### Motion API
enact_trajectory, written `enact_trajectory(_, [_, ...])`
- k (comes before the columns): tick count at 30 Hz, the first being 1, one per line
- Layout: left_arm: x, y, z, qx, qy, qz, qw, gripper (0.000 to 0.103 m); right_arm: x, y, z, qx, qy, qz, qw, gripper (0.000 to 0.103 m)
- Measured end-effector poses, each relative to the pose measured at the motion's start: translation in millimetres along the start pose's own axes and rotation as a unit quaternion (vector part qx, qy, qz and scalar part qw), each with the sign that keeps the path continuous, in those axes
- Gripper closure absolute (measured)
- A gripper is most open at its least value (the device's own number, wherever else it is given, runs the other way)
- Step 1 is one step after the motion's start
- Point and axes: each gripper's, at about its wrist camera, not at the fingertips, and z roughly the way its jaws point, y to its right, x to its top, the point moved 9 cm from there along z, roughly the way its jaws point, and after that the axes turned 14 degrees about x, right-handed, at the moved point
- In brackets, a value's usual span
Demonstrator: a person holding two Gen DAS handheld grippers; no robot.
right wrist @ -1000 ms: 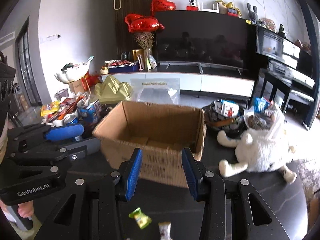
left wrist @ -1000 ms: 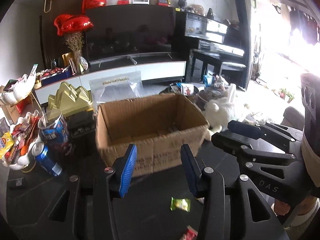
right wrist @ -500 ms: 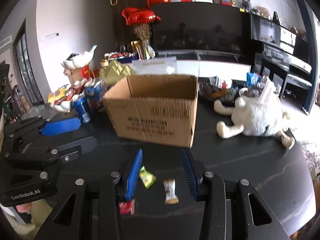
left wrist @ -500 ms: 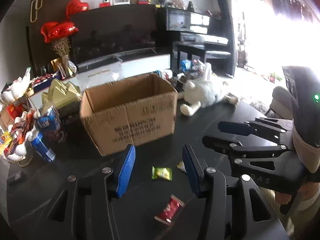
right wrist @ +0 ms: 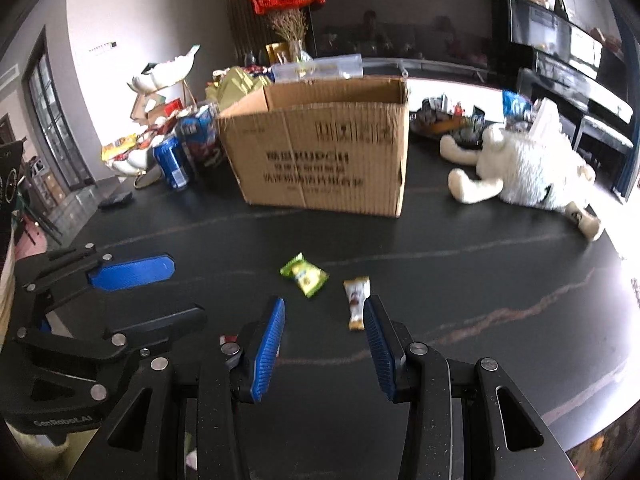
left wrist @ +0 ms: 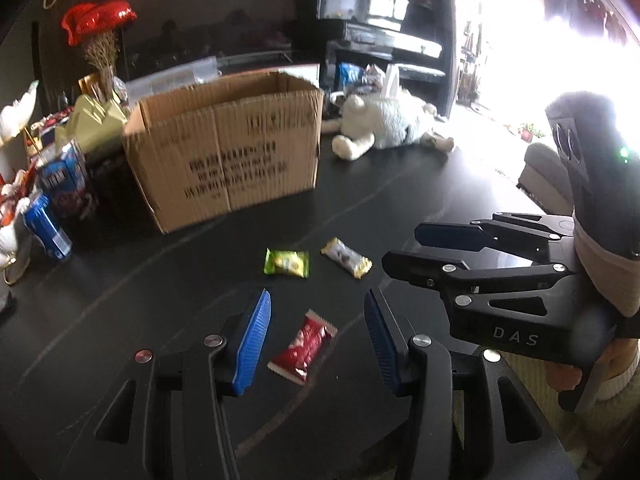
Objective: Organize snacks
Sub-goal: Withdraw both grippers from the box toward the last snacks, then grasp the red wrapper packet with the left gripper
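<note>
Three small snack packets lie on the black table in front of an open cardboard box (left wrist: 228,148) (right wrist: 324,148). A red packet (left wrist: 302,346) lies between the fingers of my open left gripper (left wrist: 316,312). A green packet (left wrist: 286,263) (right wrist: 305,274) and a beige packet (left wrist: 346,262) (right wrist: 356,300) lie just beyond. My right gripper (right wrist: 324,314) is open and empty; the beige packet lies by its right fingertip. Each gripper shows in the other's view, the right (left wrist: 400,248) and the left (right wrist: 160,292).
A white plush toy (left wrist: 392,124) (right wrist: 524,168) lies right of the box. Blue cans and cartons (left wrist: 56,196) (right wrist: 184,152) and bowls of snacks crowd the table's left end. A TV cabinet and a piano stand behind. The table edge runs along the right (right wrist: 600,392).
Both grippers have pulled back from the box and tilted down toward the table. The red packet has come between my left fingers; all three packets are now nearer.
</note>
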Motion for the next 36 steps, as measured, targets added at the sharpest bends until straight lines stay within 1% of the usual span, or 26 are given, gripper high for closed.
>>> enact_trajectory(3, [-10.7,1.2,11.7,-0.001,-0.019,-0.002,0.9998,0.055,-10.1,1.2,8.8,0.008,-0.016,0.009,1.0,0.061])
enact_trajectory(7, [-23.7,2.7,26.8,-0.015,-0.046,-0.009,0.9988,0.055,-21.5,9.1,20.1,0.004,-0.031,0.025,0.999,0.061])
enact_trajectory(14, [-42.8,7.6,51.6,-0.034,-0.088,-0.007,0.9956,0.056,-39.3,17.6,37.8,-0.001,-0.056,0.044,0.997,0.061])
enact_trajectory(18, [-49.2,5.8,62.5,-0.026,-0.099,-0.004,0.9947,0.056,-46.5,19.5,46.5,0.002,-0.069,0.05,0.996,0.061])
enact_trajectory(22, [-50.9,7.8,68.2,-0.026,-0.103,0.001,0.9943,0.056,-48.4,20.5,51.2,0.006,-0.075,0.054,0.996,0.061])
enact_trajectory(25, [-51.4,8.5,73.9,-0.025,-0.107,0.002,0.994,0.059,-50.1,22.3,53.9,0.007,-0.079,0.06,0.995,0.061])
enact_trajectory(27, [-53.8,8.1,75.0,-0.028,-0.11,0.001,0.9935,0.068,-50.7,24.1,55.4,0.006,-0.08,0.062,0.995,0.061])
enact_trajectory(29, [-55.0,9.1,76.4,-0.031,-0.113,0.001,0.9931,0.071,-50.6,24.8,56.5,0.006,-0.081,0.062,0.995,0.061])
enact_trajectory(31, [-56.5,8.7,77.9,-0.031,-0.115,-0.002,0.9929,0.076,-49.9,25.6,56.5,0.006,-0.081,0.062,0.995,0.061])
enact_trajectory(32, [-56.9,8.6,78.1,-0.032,-0.115,-0.003,0.9929,0.08,-49.5,25.7,56.8,0.005,-0.081,0.061,0.995,0.061])
enact_trajectory(36, [-53.6,8.7,77.9,-0.04,-0.114,-0.017,0.9925,0.08,-47.6,26.6,58.4,0.009,-0.082,0.062,0.995,0.061])
